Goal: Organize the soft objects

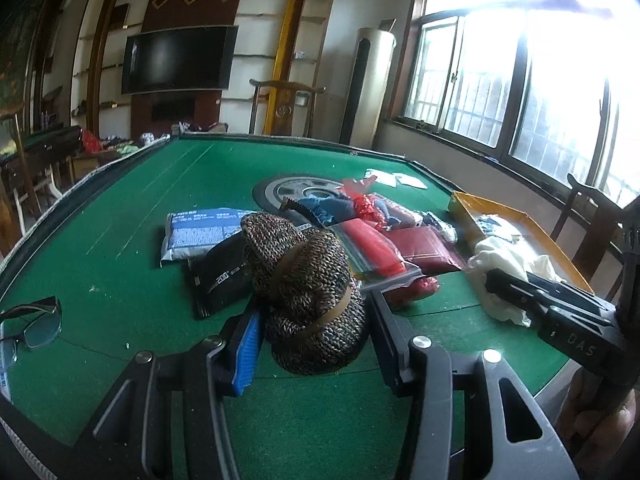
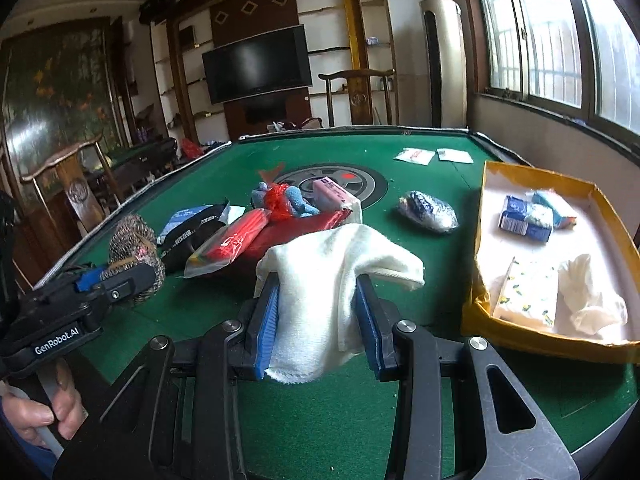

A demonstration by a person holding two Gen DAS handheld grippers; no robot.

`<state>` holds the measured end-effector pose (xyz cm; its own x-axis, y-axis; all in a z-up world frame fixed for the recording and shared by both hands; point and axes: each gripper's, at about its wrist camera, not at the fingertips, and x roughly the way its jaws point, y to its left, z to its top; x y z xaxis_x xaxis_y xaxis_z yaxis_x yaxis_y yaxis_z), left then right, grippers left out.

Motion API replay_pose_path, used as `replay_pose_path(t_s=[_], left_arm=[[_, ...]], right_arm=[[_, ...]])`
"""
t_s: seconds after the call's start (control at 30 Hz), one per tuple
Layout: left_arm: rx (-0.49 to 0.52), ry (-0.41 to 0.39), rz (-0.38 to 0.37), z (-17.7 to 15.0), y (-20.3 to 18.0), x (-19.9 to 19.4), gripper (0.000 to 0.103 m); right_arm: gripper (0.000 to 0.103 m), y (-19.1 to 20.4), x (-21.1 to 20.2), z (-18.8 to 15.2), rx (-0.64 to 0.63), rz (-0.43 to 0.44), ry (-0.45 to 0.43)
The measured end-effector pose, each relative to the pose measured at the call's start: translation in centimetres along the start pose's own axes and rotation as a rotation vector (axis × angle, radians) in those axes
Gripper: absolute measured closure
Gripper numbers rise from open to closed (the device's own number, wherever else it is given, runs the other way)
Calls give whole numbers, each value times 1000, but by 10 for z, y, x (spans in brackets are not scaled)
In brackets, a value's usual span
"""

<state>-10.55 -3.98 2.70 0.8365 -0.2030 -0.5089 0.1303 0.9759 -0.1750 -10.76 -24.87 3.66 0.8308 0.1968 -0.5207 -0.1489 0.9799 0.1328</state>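
Your right gripper (image 2: 316, 320) is clenched on the limp, light cloth (image 2: 340, 268) above the table (image 2: 360, 420), your left gripper (image 1: 312, 336) pinches the squashy knit bundle (image 1: 308, 280); grip mid-bulk, since both sag.

This is a home living room. A wall-mounted television (image 2: 257, 63) sits in a wooden shelving unit, with carved wooden chairs (image 2: 357, 94), barred windows (image 1: 516, 84) and a green-felt mahjong table (image 2: 224, 160).

The eyeglasses (image 1: 30, 326) are cut off by the left edge, and window glare blurs the view outside
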Motion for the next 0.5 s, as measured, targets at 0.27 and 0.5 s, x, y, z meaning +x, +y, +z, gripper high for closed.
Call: replay_pose_path(t_s=[0.27,0.5], left_arm=[[7,-14,-8,1,2,-1,53],[6,-14,-8,2,2,-1,53]], right_arm=[[67,-1,-3,-1,16,2,-3],[67,-2,-2,-1,16,0,-6]])
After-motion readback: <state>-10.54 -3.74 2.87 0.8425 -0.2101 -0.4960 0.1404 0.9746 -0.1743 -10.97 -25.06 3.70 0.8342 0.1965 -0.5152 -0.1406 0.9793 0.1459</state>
